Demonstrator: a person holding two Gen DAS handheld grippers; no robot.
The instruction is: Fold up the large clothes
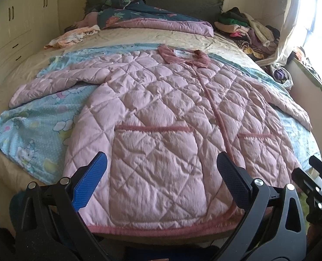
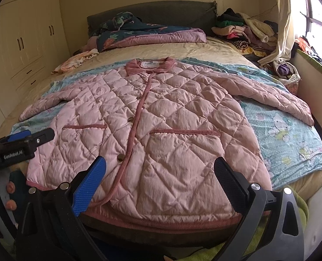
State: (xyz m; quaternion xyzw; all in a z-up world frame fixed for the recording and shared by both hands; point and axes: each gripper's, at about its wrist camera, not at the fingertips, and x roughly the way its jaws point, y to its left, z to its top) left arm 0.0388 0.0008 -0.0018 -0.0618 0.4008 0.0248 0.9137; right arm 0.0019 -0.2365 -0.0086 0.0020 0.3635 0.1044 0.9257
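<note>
Jacket [image 1: 161, 113] flat on bed [image 1: 215, 41]

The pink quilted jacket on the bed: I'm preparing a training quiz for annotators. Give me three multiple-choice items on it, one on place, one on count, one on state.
1. Where does the pink quilted jacket lie?
A. On the light blue cartoon-print sheet
B. On the clothes pile by the window
C. On the floor

2. How many patch pockets show on its front?
A. One
B. Two
C. Four

3. How is the jacket?
A. Folded in half
B. Rolled up
C. Spread flat, sleeves out

Answers: 1 A, the sheet shows around it on both sides. 2 B, a trimmed pocket sits each side of the button placket. 3 C, both sleeves lie out sideways and neither open gripper, left gripper or right gripper, holds it.
</note>
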